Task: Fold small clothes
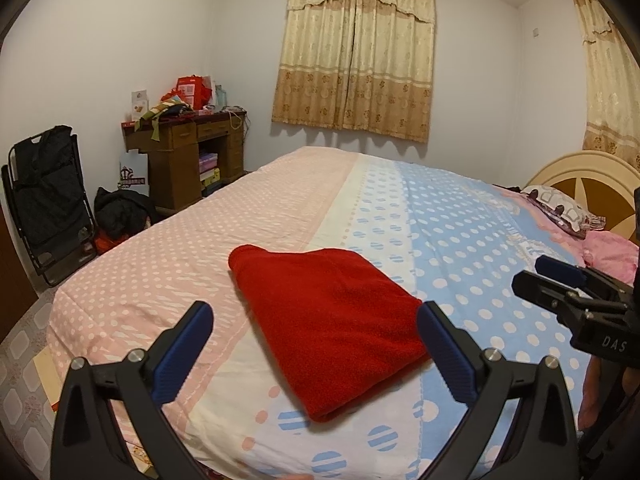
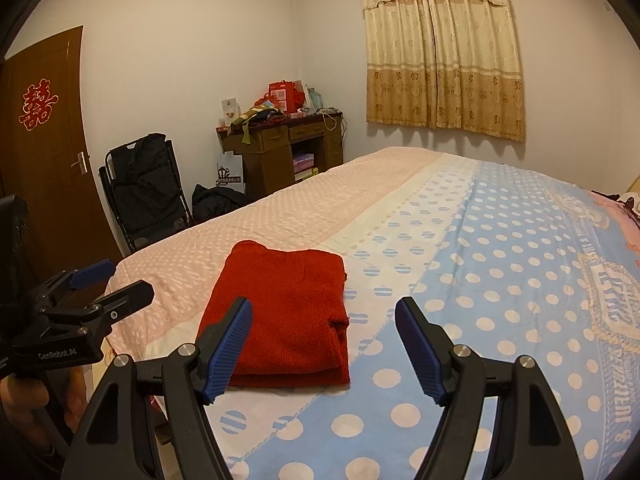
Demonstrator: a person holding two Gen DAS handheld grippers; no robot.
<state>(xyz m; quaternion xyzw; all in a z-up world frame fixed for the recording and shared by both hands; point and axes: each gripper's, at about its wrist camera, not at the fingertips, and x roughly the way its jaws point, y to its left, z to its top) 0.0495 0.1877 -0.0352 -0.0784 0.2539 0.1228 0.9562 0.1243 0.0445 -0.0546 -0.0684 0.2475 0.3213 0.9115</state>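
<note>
A red knitted garment [image 1: 326, 320] lies folded into a neat rectangle on the bed [image 1: 280, 200], near its front edge. My left gripper [image 1: 314, 354] hovers just before the garment with its blue pads wide apart and nothing between them. In the right wrist view the same red garment [image 2: 288, 320] lies ahead and slightly left. My right gripper [image 2: 324, 348] is open above the polka-dot cover, empty, its left pad over the garment's near edge. Each gripper shows in the other's view: the right gripper [image 1: 560, 280] and the left gripper [image 2: 108, 284].
The bed cover [image 2: 480, 280] is pink on the left and blue with white dots on the right. A pillow [image 1: 560, 204] and headboard [image 1: 580, 176] lie far right. A wooden desk [image 1: 188, 152], a black folding chair [image 1: 48, 200] and a brown door [image 2: 48, 152] stand beyond the bed.
</note>
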